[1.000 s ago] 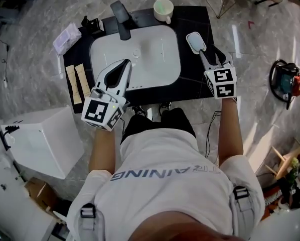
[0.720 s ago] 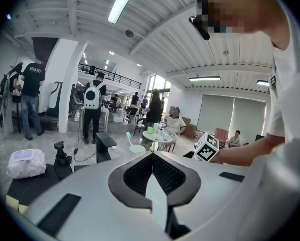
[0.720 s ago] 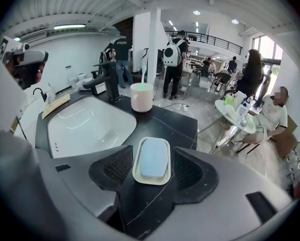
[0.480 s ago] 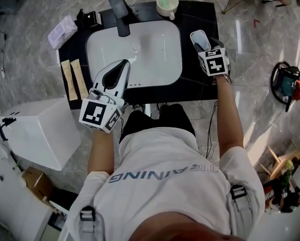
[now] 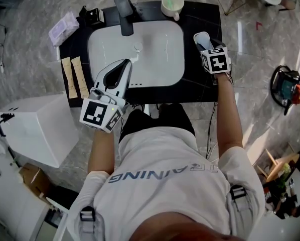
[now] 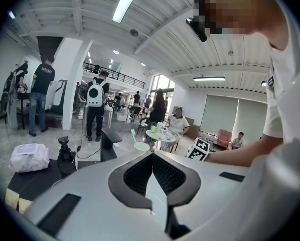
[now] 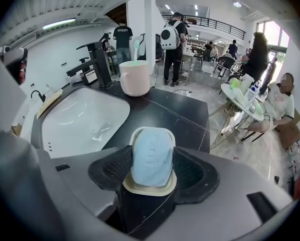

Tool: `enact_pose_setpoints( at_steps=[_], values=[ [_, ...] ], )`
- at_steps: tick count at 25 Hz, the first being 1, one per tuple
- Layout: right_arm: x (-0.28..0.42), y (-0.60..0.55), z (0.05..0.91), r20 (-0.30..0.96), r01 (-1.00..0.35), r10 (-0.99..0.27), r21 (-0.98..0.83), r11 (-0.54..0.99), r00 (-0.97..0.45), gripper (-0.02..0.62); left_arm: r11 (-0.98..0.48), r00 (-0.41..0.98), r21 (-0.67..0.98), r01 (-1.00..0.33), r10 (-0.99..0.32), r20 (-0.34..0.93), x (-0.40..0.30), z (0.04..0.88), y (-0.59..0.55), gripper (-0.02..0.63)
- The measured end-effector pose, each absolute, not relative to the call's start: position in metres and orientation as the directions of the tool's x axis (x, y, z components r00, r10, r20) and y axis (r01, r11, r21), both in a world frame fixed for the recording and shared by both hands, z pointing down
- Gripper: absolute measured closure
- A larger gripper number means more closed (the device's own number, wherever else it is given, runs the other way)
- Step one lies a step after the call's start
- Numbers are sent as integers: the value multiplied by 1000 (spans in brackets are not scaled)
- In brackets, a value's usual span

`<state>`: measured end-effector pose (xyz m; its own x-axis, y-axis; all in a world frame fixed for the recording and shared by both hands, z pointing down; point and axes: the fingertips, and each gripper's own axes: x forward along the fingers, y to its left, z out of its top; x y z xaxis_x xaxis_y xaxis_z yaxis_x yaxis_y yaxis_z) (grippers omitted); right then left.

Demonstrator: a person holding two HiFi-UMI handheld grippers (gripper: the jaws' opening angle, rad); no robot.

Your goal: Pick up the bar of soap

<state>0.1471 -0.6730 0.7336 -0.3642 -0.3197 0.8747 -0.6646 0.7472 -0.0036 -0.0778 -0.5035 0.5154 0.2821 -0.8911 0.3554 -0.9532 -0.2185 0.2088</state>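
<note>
A pale blue bar of soap (image 7: 151, 157) lies in a cream dish (image 7: 149, 189) on the black counter, right of the white sink (image 5: 140, 49). My right gripper (image 7: 151, 160) is down over the dish with its jaws wide; the soap sits between the dark pads (image 7: 192, 172), which stand close along its sides without a clear squeeze. From the head view, the right gripper (image 5: 206, 44) covers most of the soap (image 5: 201, 37). My left gripper (image 5: 124, 63) hovers over the sink's front left corner, its tips together and empty; its own view shows the left gripper (image 6: 152, 157) the same way.
A black faucet (image 5: 122, 6) stands behind the sink, with a cup holding a toothbrush (image 5: 171, 5) at the back right. A wipes packet (image 5: 63, 28) and two wooden strips (image 5: 72, 77) lie left of the counter. A white box (image 5: 34, 129) stands on the floor.
The right gripper has moved forward and down from the counter's front edge onto the soap, its jaws now spread around it. The left gripper has stayed put.
</note>
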Motion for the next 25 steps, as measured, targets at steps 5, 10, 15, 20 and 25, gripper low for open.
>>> enact_pose_setpoints(
  at_steps=[5, 10, 15, 20, 25],
  values=[
    [148, -678, 729, 886, -695, -296, -39, 718, -356, 347, -226, 292, 215, -950, -889, 353, -76, 515, -498, 597],
    [151, -676, 733, 878, -700, -305, -47, 713, -369, 347, -233, 295, 208, -950, -890, 348, -77, 511, -494, 597],
    [148, -675, 707, 826, -700, -403, 13, 714, -395, 347, -234, 289, 195, -953, -895, 341, -84, 505, -490, 597],
    [144, -670, 658, 742, -712, -506, 55, 700, -440, 347, -248, 296, 184, -951, -901, 316, -87, 492, -484, 597],
    [138, -660, 600, 635, -739, -600, 67, 671, -487, 347, -265, 302, 163, -951, -910, 283, -93, 472, -478, 597]
  ],
)
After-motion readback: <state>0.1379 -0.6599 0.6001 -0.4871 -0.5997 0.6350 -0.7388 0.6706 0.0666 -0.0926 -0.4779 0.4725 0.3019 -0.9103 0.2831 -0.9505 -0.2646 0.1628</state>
